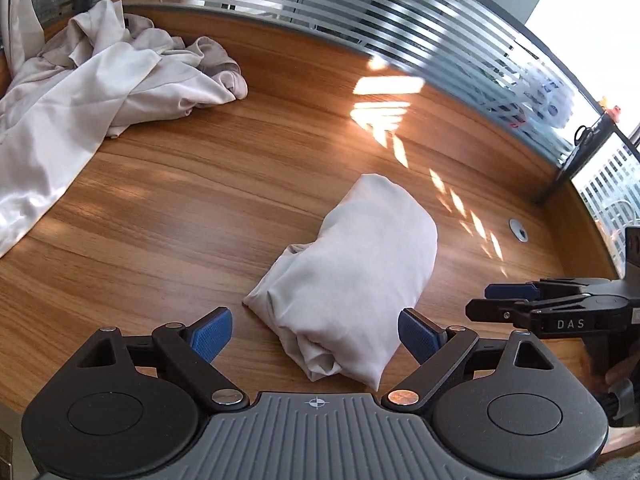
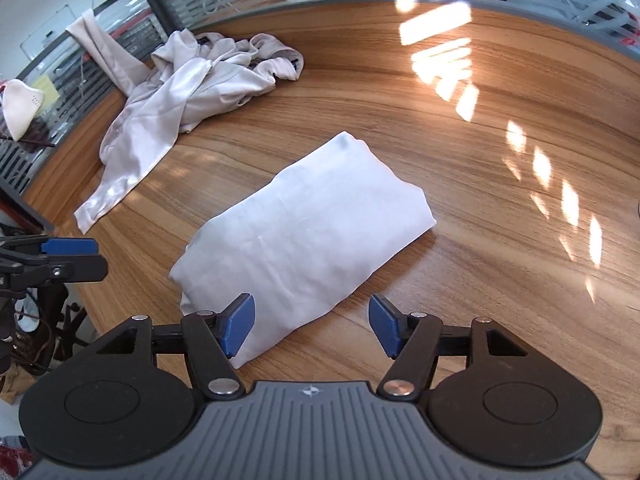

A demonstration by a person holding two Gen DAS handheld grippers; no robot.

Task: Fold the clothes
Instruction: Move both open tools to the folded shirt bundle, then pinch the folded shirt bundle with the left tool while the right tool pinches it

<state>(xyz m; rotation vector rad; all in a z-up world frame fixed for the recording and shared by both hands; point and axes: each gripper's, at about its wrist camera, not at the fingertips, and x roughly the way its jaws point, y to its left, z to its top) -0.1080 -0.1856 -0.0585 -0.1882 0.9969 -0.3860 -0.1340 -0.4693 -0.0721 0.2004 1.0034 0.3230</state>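
Note:
A folded pale grey garment (image 1: 352, 276) lies as a compact bundle on the wooden table (image 1: 200, 208); it also shows in the right wrist view (image 2: 308, 232). My left gripper (image 1: 316, 332) is open and empty, its blue pads either side of the bundle's near end, just above it. My right gripper (image 2: 312, 322) is open and empty, hovering at the bundle's near edge. The right gripper shows from the side in the left wrist view (image 1: 520, 300); the left gripper shows at the left edge of the right wrist view (image 2: 60, 256).
A heap of unfolded pale garments (image 1: 104, 84) lies at the table's far left, also in the right wrist view (image 2: 180, 88). A striped glass partition (image 1: 360, 4) borders the table's far side. A cable grommet (image 1: 519, 230) sits at the right.

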